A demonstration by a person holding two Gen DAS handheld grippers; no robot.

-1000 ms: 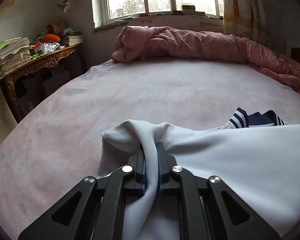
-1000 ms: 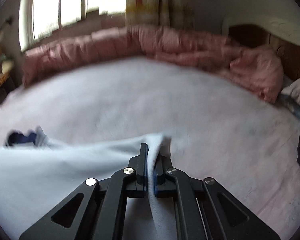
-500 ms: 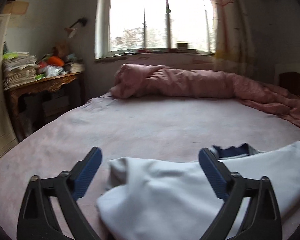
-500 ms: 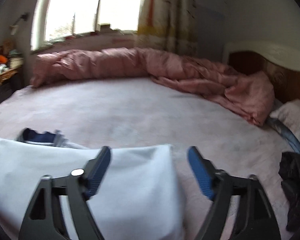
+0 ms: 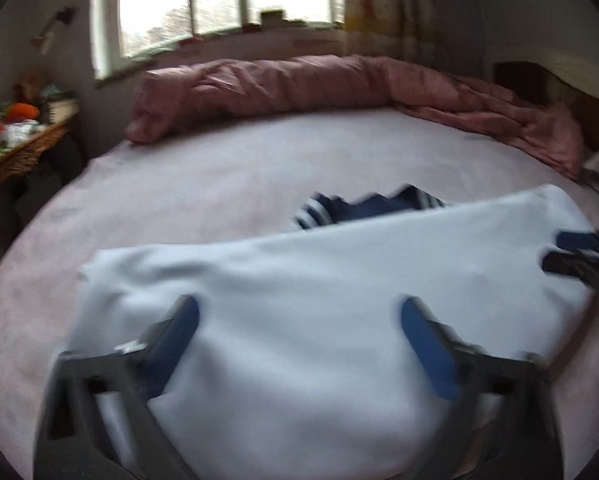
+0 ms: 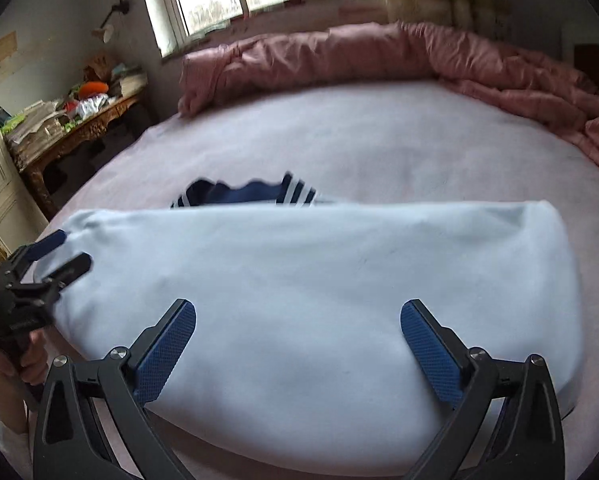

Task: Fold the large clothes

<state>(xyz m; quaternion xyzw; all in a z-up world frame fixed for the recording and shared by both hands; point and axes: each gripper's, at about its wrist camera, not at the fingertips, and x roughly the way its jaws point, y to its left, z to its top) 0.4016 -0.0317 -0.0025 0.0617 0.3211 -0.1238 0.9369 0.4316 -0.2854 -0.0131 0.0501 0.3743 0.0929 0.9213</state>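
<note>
A pale blue garment (image 6: pixel 319 280) lies folded in a wide band on the pink bed, with its navy, white-striped collar (image 6: pixel 251 194) sticking out at the far edge. It also shows in the left wrist view (image 5: pixel 299 300), blurred. My left gripper (image 5: pixel 299 324) is open and empty above the garment's near part; it also appears at the left of the right wrist view (image 6: pixel 59 252). My right gripper (image 6: pixel 299 320) is open and empty above the garment; it also shows at the right edge of the left wrist view (image 5: pixel 567 250).
The pink bed sheet (image 6: pixel 379 140) stretches beyond the garment. A rumpled pink quilt (image 6: pixel 379 56) lies along the far and right edges. A cluttered wooden table (image 6: pixel 75 120) stands left of the bed under the window.
Both grippers opened and let go of the garment, which now lies flat on the bed. Both have since pulled back and turned toward the garment's middle.
</note>
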